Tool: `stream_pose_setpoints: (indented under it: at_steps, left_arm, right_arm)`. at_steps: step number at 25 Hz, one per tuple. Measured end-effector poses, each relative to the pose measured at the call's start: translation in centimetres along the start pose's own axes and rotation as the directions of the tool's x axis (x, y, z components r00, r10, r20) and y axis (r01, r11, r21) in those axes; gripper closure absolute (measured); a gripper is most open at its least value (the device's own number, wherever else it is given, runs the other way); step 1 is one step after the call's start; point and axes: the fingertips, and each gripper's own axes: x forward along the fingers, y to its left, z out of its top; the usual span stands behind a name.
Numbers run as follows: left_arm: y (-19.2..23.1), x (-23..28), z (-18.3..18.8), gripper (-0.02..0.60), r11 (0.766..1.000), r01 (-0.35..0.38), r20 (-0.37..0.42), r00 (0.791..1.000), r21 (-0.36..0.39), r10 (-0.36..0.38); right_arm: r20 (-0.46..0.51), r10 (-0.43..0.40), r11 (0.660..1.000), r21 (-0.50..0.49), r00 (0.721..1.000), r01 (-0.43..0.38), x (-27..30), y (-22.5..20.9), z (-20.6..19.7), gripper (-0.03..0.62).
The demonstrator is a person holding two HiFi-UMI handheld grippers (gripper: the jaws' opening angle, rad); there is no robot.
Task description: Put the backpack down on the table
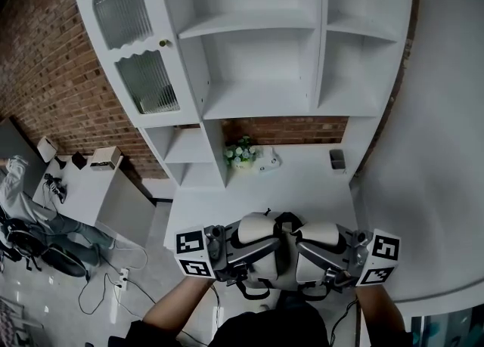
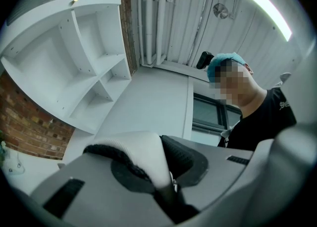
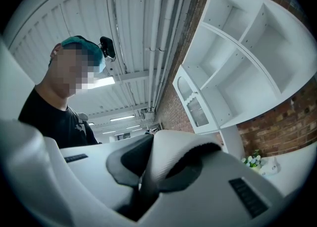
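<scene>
The backpack (image 1: 286, 241) hangs close to my chest, over the near edge of the white table (image 1: 302, 183). It shows as two white padded shoulder straps with black edging and a black loop between them. My left gripper (image 1: 243, 250) is shut on the left strap (image 2: 141, 154), and my right gripper (image 1: 324, 253) is shut on the right strap (image 3: 173, 154). In the left gripper view the jaws of the left gripper (image 2: 161, 174) pinch the white strap; the right gripper (image 3: 151, 174) does the same in its own view. The pack's body is hidden below my arms.
A tall white shelf unit (image 1: 257, 58) stands at the back of the table. On the tabletop are a small flower pot (image 1: 240, 153), a white object (image 1: 267, 161) and a small grey cup (image 1: 337, 159). A side desk (image 1: 91, 187) and a person (image 1: 19, 187) are at the left.
</scene>
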Motion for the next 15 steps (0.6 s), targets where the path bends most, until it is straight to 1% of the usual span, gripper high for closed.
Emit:
stream_pose_setpoints:
  at_steps: [5,15]
  left_arm:
    - [2.6,0.8,0.7,0.52,1.0,0.001,-0.005,1.0,-0.004,-0.001]
    - [8.3,2.8,2.2,0.52,1.0,-0.024,0.009,1.0,-0.003,0.024]
  right_arm:
    - [0.0,0.002,1.0,-0.001,1.0,-0.002,0.0,-2.8,1.0,0.546]
    - [-0.019,0.031,1.0,-0.003,0.999,-0.031,-0.2,-8.6,3.1,0.548]
